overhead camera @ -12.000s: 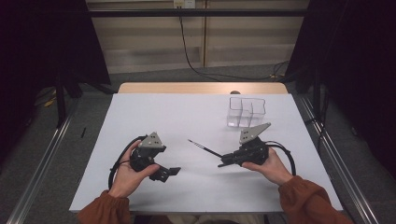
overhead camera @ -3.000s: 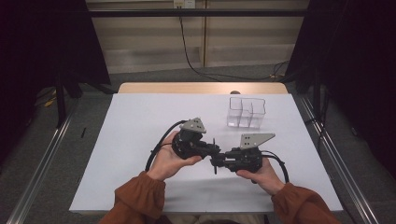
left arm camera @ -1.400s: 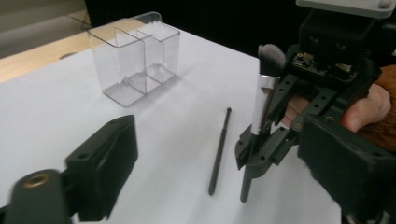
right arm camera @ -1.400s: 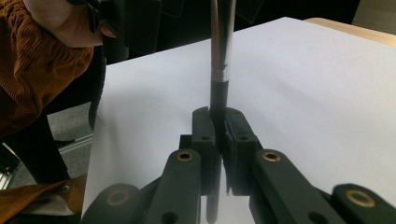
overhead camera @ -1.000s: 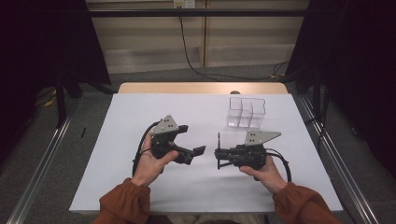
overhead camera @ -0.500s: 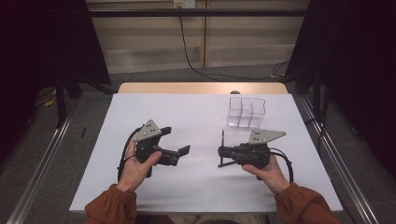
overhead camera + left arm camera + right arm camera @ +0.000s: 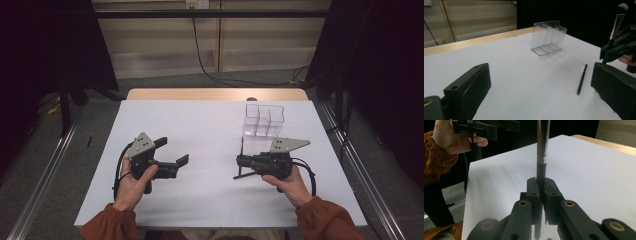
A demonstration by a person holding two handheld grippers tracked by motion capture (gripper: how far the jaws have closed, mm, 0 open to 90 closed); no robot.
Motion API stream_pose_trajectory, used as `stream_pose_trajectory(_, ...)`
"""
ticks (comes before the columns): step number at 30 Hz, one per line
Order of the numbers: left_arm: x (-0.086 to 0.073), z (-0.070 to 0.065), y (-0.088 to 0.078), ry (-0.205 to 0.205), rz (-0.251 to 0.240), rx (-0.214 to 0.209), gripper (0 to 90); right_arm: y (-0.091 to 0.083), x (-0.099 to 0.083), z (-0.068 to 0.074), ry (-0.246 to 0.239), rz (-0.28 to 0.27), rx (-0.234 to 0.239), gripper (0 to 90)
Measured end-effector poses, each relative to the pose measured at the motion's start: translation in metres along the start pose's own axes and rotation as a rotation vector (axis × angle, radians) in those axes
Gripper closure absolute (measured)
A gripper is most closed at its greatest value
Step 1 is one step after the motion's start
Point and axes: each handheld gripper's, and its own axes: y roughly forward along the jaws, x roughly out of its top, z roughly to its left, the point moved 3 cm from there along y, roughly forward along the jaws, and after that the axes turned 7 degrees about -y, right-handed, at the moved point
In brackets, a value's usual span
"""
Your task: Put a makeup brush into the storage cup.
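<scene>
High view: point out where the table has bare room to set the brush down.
The widest bare stretch of the table lies beyond the left gripper, left of the clear organizer. Bare too is the near strip between the forearms. It is crowded around the right gripper, which clamps the brush close by the organizer.

Left gripper (image 7: 172,152) jaws wide apart; right gripper (image 7: 239,161) jaws clamped together.

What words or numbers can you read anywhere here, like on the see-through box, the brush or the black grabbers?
None to read: the clear organizer box, the makeup brush that the right gripper pinches, the left gripper and the white table show no letters, numbers or signs.
</scene>
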Motion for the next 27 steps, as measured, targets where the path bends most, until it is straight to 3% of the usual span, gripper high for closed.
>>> stream_pose_trajectory(11,-0.011,0.015,-0.027,0.004,-0.049,0.059,2.9,-0.008,0.003,-0.004,0.010,-0.011,-0.036,83.9)
stream_pose_trajectory(19,-0.024,0.022,-0.042,-0.024,-0.069,0.093,2.1,-0.011,0.004,-0.008,0.020,-0.017,-0.057,83.9)
stream_pose_trajectory(23,-0.029,0.026,-0.050,-0.018,-0.090,0.092,2.0,-0.013,0.006,-0.010,0.020,-0.018,-0.072,83.9)
stream_pose_trajectory(25,-0.030,0.029,-0.054,-0.012,-0.099,0.121,2.0,-0.016,0.007,-0.012,0.020,-0.023,-0.078,83.9)
stream_pose_trajectory(27,-0.032,0.031,-0.056,-0.033,-0.103,0.123,2.0,-0.018,0.009,-0.014,0.021,-0.028,-0.089,83.9)
